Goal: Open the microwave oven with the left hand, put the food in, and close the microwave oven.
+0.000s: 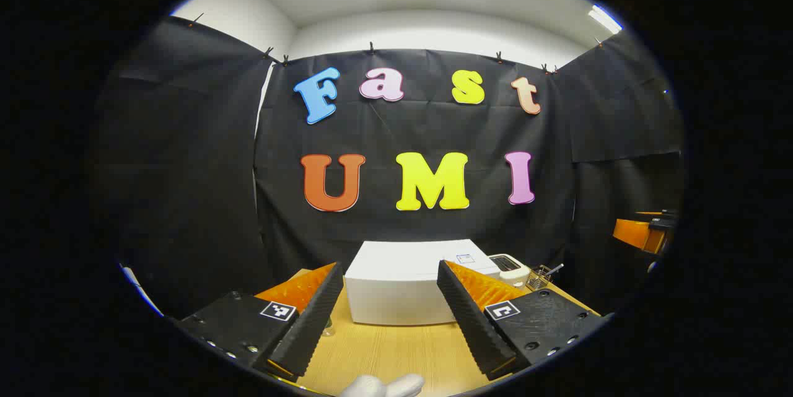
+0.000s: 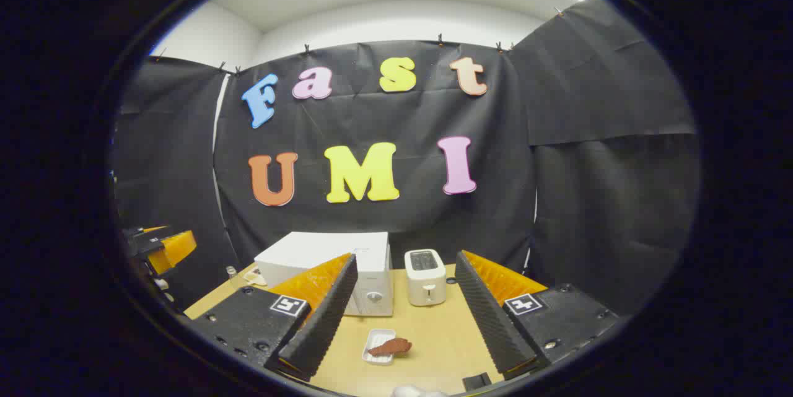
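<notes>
- The microwave oven (image 2: 334, 270) is a white box. It sits on the wooden table (image 2: 433, 335), near the back by the black wall.
- Its door looks closed. The side with a round knob faces the front of the table.
- The microwave looks heavy and hard, so I think it will stay put when the door is pulled. The door is stiff and swings on a hinge. The best place to take hold is probably the door edge beside the knob, but no handle is clear from here.
- The food (image 2: 390, 346) is a brown-red piece in front of the microwave, closer to the table's front edge. It lies partly on a small white tray (image 2: 376, 340).
- The food looks light and maybe soft, so a gentle pinch across its middle should do. The tray may slide on the smooth table.
- A white toaster (image 2: 425, 276) stands just beside the microwave, on the knob side.
- A small wire basket (image 1: 540, 277) sits past the toaster.
- The left gripper (image 1: 389, 316) is wide open and holds nothing. It points at the microwave from well apart.
- The right gripper (image 2: 403, 316) is wide open too, with nothing in it. It hangs above the food.
- There is a small sticker on top of the microwave, but it is too tiny to read.
- Each gripper has little square black-and-white marks, not words.
</notes>
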{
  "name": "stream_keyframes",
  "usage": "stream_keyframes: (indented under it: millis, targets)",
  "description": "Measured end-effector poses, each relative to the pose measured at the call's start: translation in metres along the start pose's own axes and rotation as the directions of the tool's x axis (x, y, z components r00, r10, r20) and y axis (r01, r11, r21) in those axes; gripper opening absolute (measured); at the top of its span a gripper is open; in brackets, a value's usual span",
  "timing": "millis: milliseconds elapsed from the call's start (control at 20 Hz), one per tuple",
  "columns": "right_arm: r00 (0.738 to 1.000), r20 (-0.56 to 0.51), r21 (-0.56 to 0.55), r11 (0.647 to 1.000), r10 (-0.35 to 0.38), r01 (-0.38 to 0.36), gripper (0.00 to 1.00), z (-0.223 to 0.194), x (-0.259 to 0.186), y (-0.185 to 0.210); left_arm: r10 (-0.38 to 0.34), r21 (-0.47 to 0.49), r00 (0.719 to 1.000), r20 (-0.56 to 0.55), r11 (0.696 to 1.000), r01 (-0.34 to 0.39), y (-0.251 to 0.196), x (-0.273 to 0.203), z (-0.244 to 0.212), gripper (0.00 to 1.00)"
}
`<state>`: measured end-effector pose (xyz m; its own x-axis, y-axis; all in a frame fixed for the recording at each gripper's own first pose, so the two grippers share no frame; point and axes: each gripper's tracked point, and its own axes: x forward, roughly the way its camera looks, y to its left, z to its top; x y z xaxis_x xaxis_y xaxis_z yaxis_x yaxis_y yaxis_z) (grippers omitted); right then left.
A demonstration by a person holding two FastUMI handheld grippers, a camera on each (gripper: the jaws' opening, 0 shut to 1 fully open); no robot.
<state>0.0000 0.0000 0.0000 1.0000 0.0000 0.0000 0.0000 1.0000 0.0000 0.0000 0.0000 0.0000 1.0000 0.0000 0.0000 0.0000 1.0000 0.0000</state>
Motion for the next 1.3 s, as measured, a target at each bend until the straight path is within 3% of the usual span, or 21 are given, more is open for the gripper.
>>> stream_keyframes:
  millis: [500, 550, 600, 650, 700, 750, 800, 1300]
  targets:
    - [1.0, -0.019, -0.032, 0.999, 0.016, -0.017, 1.0, 0.003, 0.014, 0.0, -0.004, 0.02, 1.0, 0.007, 1.0, 0.004, -0.005, 0.02, -0.001, 0.94]
    - [1.0, -0.019, -0.032, 0.999, 0.017, -0.017, 0.91, 0.005, 0.016, -0.002, -0.002, 0.021, 1.0, 0.008, 1.0, 0.002, -0.008, 0.024, -0.003, 0.95]
    - [1.0, -0.015, -0.031, 0.999, 0.017, -0.017, 1.0, 0.006, 0.019, -0.004, -0.002, 0.023, 1.0, 0.006, 1.0, 0.002, -0.009, 0.027, -0.005, 0.95]
    - [1.0, -0.015, -0.031, 0.999, 0.014, -0.014, 1.0, 0.007, 0.021, -0.008, -0.004, 0.023, 1.0, 0.004, 1.0, 0.004, -0.012, 0.032, -0.007, 0.94]
    - [1.0, -0.016, -0.03, 0.999, 0.01, -0.01, 0.91, 0.008, 0.024, -0.012, -0.007, 0.024, 1.0, 0.0, 1.0, 0.007, -0.016, 0.037, -0.011, 0.94]
    - [1.0, -0.018, -0.03, 1.0, 0.003, -0.004, 1.0, 0.01, 0.026, -0.016, -0.013, 0.024, 1.0, 0.0, 1.0, 0.013, -0.021, 0.043, -0.016, 0.95]
    - [1.0, -0.021, -0.03, 1.0, 0.003, -0.003, 1.0, 0.01, 0.027, -0.021, -0.014, 0.027, 1.0, 0.007, 1.0, 0.014, -0.026, 0.049, -0.021, 0.95]
    - [0.995, -0.062, -0.081, 0.994, -0.076, 0.071, 1.0, 0.021, 0.03, -0.083, -0.108, 0.002, 0.991, -0.077, 0.994, 0.108, -0.125, 0.13, -0.15, 0.94]
